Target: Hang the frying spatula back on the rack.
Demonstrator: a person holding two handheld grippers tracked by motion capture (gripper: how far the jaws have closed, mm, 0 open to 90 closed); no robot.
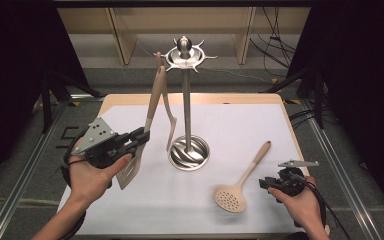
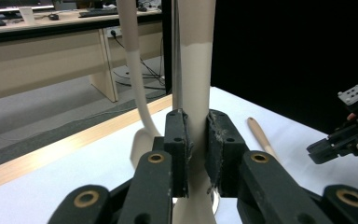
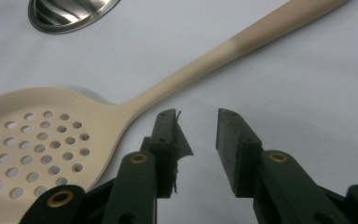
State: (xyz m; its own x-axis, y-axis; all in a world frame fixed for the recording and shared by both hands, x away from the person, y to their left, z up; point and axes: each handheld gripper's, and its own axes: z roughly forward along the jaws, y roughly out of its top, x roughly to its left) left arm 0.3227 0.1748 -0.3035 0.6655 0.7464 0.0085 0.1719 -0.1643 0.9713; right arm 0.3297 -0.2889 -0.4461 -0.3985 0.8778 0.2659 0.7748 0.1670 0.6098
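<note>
Your left hand-held gripper (image 1: 141,136) is clamped on the neck of the slotted spatula (image 2: 196,70), which stands upright with its handle tip near the hooks of the utensil stand (image 1: 185,55). A second spatula (image 1: 170,120) already hangs there. Raise the handle end to a free hook and keep the blade from swinging into the stand's post; release only once the hook looks to bear the weight. Your right hand-held gripper (image 3: 196,130) rests with jaws apart and empty, just beside the skimmer (image 1: 237,187) lying flat on the worktop (image 1: 260,125).
</note>
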